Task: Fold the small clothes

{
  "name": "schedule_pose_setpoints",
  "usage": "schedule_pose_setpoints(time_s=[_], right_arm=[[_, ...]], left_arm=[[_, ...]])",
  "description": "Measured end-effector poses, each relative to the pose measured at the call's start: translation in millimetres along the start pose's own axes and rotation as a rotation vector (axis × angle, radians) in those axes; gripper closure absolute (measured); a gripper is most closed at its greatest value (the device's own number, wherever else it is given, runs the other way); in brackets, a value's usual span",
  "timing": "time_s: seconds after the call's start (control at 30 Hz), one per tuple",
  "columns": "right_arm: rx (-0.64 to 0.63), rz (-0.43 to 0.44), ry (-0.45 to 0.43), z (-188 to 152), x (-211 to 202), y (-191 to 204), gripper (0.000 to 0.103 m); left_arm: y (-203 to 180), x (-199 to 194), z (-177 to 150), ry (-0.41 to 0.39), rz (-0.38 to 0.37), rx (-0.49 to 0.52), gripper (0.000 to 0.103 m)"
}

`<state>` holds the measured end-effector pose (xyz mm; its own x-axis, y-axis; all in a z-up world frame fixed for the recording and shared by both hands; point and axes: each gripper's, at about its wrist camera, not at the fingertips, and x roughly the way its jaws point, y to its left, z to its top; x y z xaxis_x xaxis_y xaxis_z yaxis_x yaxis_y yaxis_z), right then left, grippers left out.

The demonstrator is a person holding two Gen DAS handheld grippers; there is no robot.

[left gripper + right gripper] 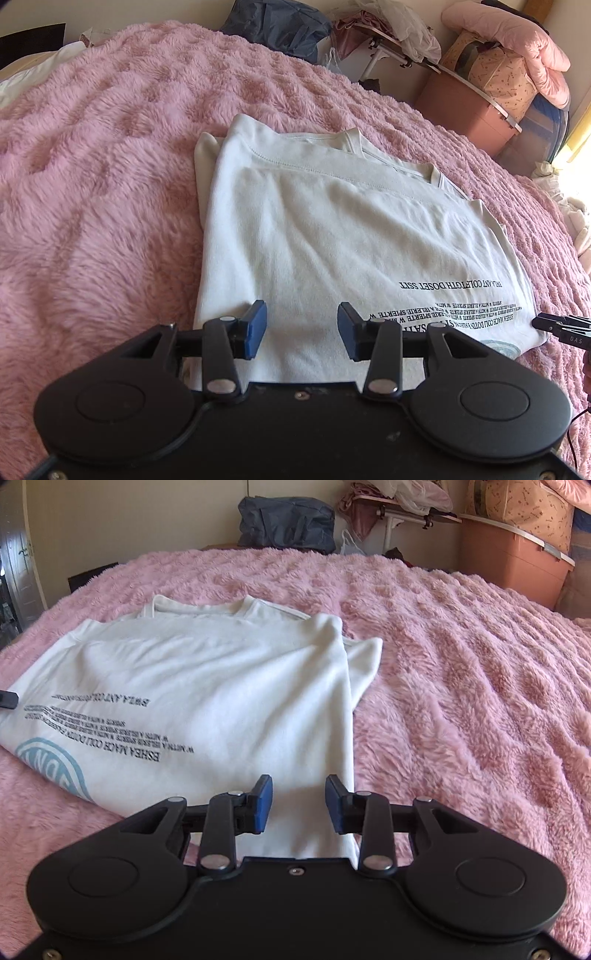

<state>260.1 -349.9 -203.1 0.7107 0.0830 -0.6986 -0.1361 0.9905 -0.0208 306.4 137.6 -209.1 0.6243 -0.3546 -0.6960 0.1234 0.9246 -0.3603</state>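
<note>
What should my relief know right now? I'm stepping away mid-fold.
Left gripper: open, nothing held, over the near hem of the white T-shirt.
Right gripper: open, nothing held, over the shirt's near right corner.
Shirt lies print side up on the pink blanket.
Done: both sides folded in, forming a long strip.
Left: probably fold the near end up toward the collar.

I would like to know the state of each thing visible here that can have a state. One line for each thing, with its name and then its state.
white T-shirt: partly folded, sides turned in, lying flat on the blanket, printed text showing.
left gripper: open, over the shirt's near edge, nothing between the pads.
right gripper: open, over the shirt's near corner, not gripping.
pink blanket: spread over the bed.
</note>
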Motion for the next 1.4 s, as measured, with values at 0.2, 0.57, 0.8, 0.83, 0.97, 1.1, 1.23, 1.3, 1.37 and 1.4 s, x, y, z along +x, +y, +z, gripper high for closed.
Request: schedule_pose_setpoints(time_s=[0.2, 0.57, 0.8, 0.83, 0.97, 1.1, 1.23, 1.3, 1.37, 1.4], right_arm=[[0.118, -0.047, 0.033, -21, 1, -26, 0.072], [-0.067, -0.056, -0.066, 6, -28, 61, 0.072], [-0.281, 0.195, -0.073, 29, -19, 194, 0.072], [-0.294, 0.238, -0.067, 30, -19, 213, 0.072], [-0.359, 0.331, -0.078, 27, -16, 277, 0.072], [-0.368, 0.423, -0.066, 23, -8, 323, 0.072], [-0.498, 0.381, -0.085, 16, -2, 358, 0.07], [-0.529, 0.381, -0.074, 17, 4, 366, 0.065], [-0.556, 0.363, -0.072, 17, 9, 371, 0.063], [-0.582, 0.34, -0.081, 16, 10, 375, 0.063]], left_arm=[[8, 14, -9, 0.006, 0.018, 0.01, 0.058], [21, -25, 34, -0.043, 0.033, 0.026, 0.056], [66, -31, 65, -0.048, 0.03, -0.079, 0.055], [72, -32, 68, -0.049, 0.025, -0.096, 0.055], [91, -21, 75, -0.041, 0.005, -0.162, 0.055], [100, -4, 74, -0.013, -0.004, -0.191, 0.055], [113, 12, 69, 0.0, -0.061, -0.265, 0.055], [120, 18, 67, -0.001, -0.096, -0.315, 0.055], [126, 22, 67, -0.006, -0.126, -0.346, 0.055], [129, 24, 68, -0.008, -0.136, -0.358, 0.055]])
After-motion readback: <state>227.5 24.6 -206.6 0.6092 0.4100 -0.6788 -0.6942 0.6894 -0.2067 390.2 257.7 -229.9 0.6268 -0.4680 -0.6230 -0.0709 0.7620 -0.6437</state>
